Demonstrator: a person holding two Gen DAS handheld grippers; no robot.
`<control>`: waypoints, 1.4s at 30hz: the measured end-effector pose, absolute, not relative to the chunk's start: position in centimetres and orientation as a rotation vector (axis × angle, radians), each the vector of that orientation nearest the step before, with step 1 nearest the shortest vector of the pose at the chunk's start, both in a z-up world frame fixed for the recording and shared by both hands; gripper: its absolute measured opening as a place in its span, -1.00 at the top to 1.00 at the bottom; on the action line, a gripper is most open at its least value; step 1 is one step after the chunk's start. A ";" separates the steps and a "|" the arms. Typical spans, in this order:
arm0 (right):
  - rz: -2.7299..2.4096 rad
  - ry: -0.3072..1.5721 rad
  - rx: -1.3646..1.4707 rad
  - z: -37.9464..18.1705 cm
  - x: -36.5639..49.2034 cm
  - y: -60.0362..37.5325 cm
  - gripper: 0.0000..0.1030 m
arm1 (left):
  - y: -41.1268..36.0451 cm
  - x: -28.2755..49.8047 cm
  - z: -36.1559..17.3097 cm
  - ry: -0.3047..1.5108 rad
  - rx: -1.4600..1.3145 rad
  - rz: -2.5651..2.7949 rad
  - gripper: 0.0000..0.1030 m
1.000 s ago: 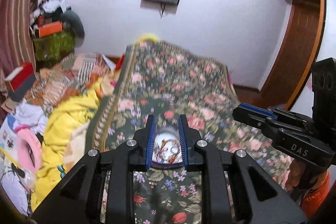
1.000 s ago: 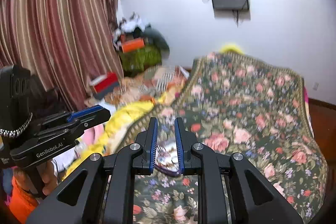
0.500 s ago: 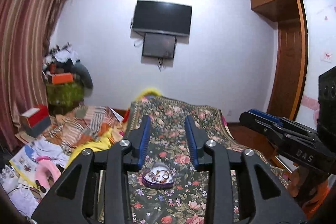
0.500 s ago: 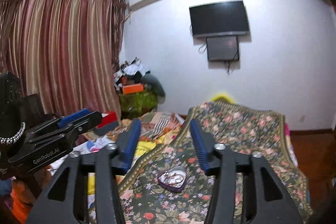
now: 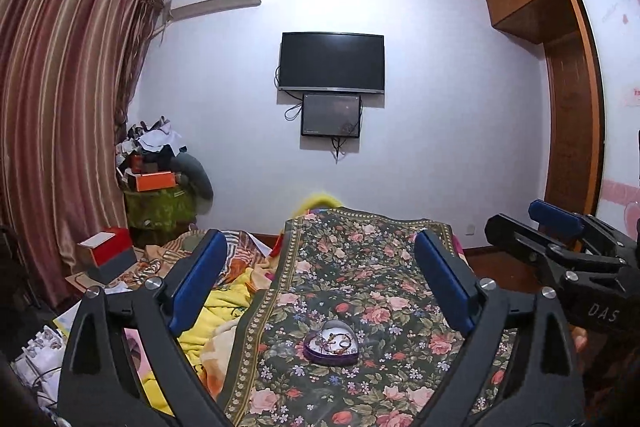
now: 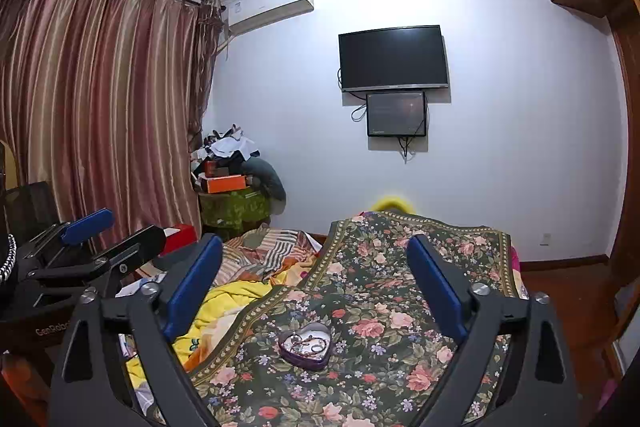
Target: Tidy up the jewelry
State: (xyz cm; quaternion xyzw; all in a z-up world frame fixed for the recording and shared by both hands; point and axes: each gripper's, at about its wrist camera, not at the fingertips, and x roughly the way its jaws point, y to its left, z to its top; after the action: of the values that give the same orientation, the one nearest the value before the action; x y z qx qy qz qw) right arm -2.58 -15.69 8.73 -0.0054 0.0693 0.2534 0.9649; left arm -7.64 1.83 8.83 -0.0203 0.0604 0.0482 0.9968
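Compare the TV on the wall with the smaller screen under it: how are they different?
The TV is larger and wider; the small screen is more compact. The TV hangs higher, and the small screen sits just below it, with cables dangling beneath. Both are dark, off, and wall-mounted.

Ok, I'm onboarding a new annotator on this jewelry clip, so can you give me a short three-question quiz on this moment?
1. True or false: the left gripper is shut on the heart-shaped box.
2. Multiple choice: the heart-shaped box rests on A) the yellow blanket, B) the floral bedspread, C) the red box.
3. Fill in: the jewelry lies ____ the heart-shaped box.

Key:
1. False; both it and the right gripper are open and hold nothing.
2. B
3. inside
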 end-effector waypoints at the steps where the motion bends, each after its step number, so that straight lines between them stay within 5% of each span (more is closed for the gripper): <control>1: 0.509 0.137 -0.011 8.7 -2.7 -15.7 -0.87 | 1.8 -7.8 8.8 0.121 -0.042 0.095 -0.87; 42: 0.507 0.175 0.019 8.5 -2.3 -17.5 -0.88 | 1.4 -6.7 7.9 0.177 -0.057 0.095 -0.99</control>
State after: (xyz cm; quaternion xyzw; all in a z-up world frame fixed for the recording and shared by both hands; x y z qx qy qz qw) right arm -2.34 -17.49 8.48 0.0093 0.0865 0.2503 0.9643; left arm -6.68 1.36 7.92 -0.0283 0.0882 0.0475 0.9946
